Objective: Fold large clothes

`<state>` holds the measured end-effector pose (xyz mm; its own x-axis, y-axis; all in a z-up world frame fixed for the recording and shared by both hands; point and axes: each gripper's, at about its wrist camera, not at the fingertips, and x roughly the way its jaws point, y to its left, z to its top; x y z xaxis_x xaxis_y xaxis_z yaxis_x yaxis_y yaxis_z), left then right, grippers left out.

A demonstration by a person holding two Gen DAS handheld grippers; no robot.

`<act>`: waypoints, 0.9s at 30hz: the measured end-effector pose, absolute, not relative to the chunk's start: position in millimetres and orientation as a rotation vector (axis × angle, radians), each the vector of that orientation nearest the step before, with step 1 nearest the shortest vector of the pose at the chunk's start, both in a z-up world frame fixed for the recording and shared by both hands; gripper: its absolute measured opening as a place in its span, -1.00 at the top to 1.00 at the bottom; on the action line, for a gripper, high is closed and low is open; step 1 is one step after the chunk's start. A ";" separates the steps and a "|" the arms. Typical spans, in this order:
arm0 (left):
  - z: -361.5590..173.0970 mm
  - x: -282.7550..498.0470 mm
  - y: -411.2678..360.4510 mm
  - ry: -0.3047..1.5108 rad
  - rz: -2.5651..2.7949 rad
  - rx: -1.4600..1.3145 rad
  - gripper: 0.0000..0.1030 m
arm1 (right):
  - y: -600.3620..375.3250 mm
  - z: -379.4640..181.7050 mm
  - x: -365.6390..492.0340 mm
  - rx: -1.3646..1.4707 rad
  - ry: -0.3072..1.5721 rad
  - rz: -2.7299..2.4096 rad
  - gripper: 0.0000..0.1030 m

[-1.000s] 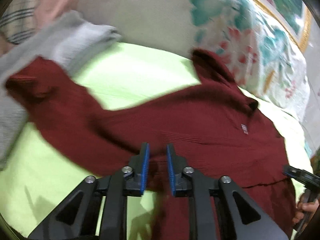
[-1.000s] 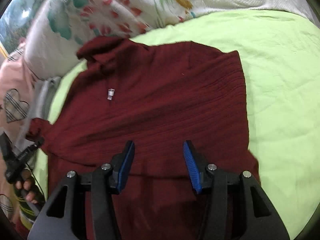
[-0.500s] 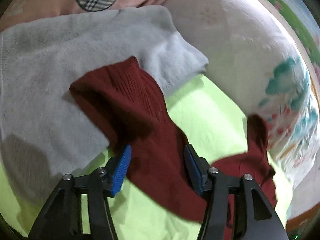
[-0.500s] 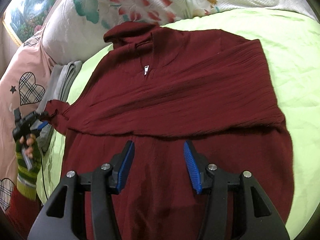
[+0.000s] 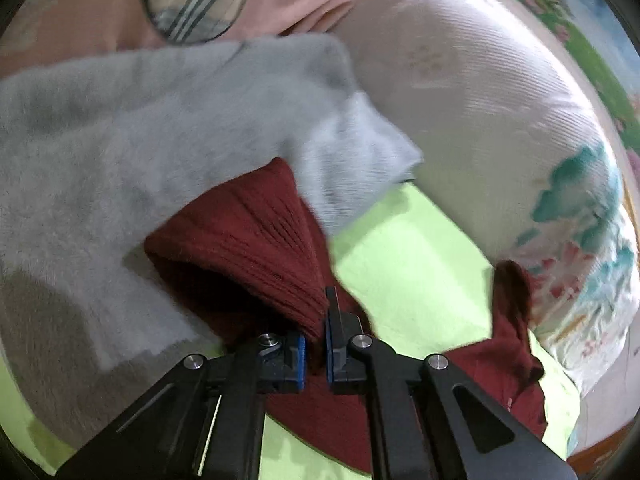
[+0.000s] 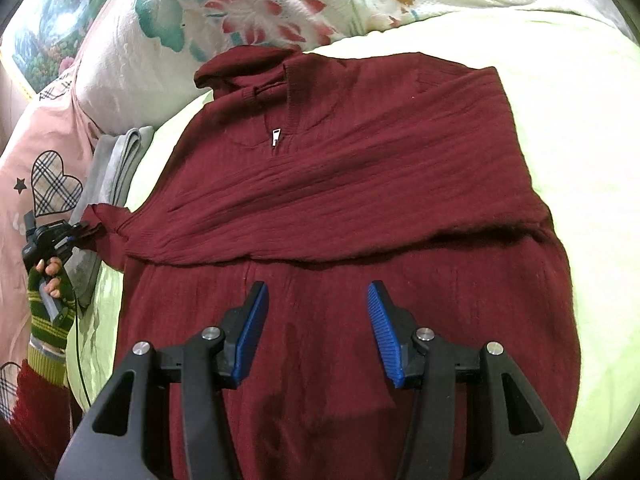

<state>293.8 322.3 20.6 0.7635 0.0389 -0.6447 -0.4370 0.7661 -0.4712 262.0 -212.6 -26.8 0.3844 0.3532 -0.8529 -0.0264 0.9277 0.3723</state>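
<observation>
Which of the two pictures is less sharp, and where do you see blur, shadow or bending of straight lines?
Left wrist view: softer; the grey towel and the pillow are smeared, while the sleeve near the left gripper is clearer, with a shadow under it. Right wrist view: sharp; the sweater shows its ribs, and the fisheye bends the green sheet at the dark rim.

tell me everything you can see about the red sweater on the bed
The sweater is dark red ribbed knit with a stand-up collar and a short zip with a silver pull. It lies front up on the green sheet, collar toward the floral pillow. One sleeve is folded across the chest. The other sleeve's cuff lies over a grey folded cloth, pinched in the shut left gripper. The right gripper hovers open above the hem.
</observation>
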 end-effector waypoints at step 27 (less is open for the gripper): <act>-17.9 339.0 -138.5 0.825 -0.442 -0.417 0.90 | -328.2 0.4 227.7 0.509 1.015 0.044 -0.02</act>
<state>339.0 -138.5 -17.9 0.5994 -0.5257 -0.6036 0.2109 0.8311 -0.5145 227.7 -328.2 0.4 0.5368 0.2669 -0.8004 0.1965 0.8830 0.4262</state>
